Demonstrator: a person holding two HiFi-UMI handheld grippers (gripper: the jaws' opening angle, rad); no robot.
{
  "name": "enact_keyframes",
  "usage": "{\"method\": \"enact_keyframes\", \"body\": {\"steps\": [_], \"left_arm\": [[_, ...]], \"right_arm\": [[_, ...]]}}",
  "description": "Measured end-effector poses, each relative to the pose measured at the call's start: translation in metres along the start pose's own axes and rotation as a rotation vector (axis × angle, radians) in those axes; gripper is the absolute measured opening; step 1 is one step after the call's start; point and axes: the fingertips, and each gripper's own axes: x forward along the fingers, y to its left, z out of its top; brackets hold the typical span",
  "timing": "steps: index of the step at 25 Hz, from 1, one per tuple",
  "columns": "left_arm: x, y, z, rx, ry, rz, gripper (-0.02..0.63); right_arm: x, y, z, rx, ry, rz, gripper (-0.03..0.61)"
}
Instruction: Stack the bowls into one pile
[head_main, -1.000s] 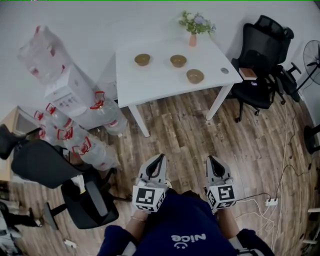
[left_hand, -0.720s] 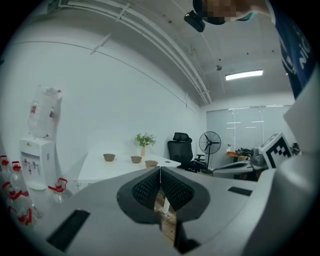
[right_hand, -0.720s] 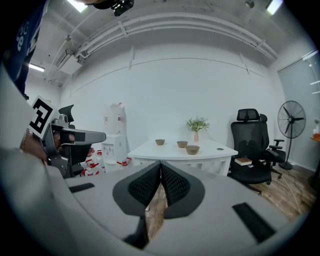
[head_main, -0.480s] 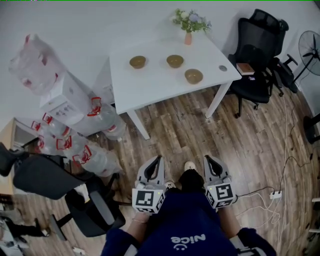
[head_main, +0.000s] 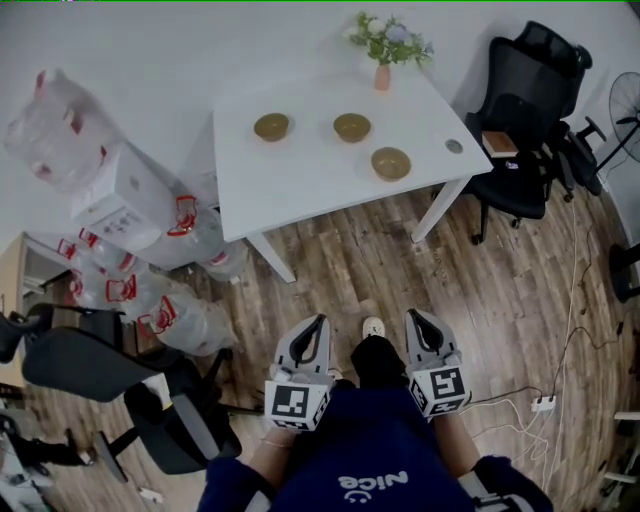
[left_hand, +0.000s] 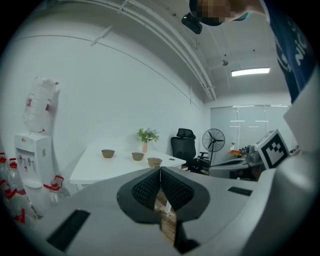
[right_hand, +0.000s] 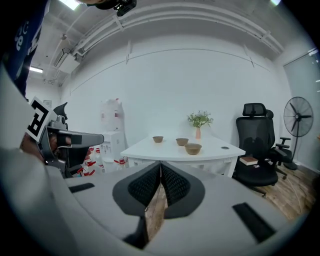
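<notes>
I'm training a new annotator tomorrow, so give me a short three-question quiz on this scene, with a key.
1. How many bowls stand on the white table?
2. True or false: two of the bowls are already stacked.
3. The left tongs and right tongs are: A) both shut and empty; B) both open; C) each shut on a bowl.
Key: 1) three; 2) false, all three stand apart; 3) A.
</notes>
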Motion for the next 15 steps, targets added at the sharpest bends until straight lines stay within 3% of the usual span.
{"method": "enact_keyframes", "body": {"steps": [7, 15], "left_arm": [[0.065, 0.014, 0.010, -0.003, 0.034, 0.047, 0.018], [0.145, 0.023, 0.035, -0.014, 0.026, 0.105, 0.018]], "right_arm": [[0.059, -0.054, 0.006, 0.032, 0.035, 0.040, 0.023], [0.131, -0.113, 0.040, 0.009, 0.031, 0.108, 0.023]]}}
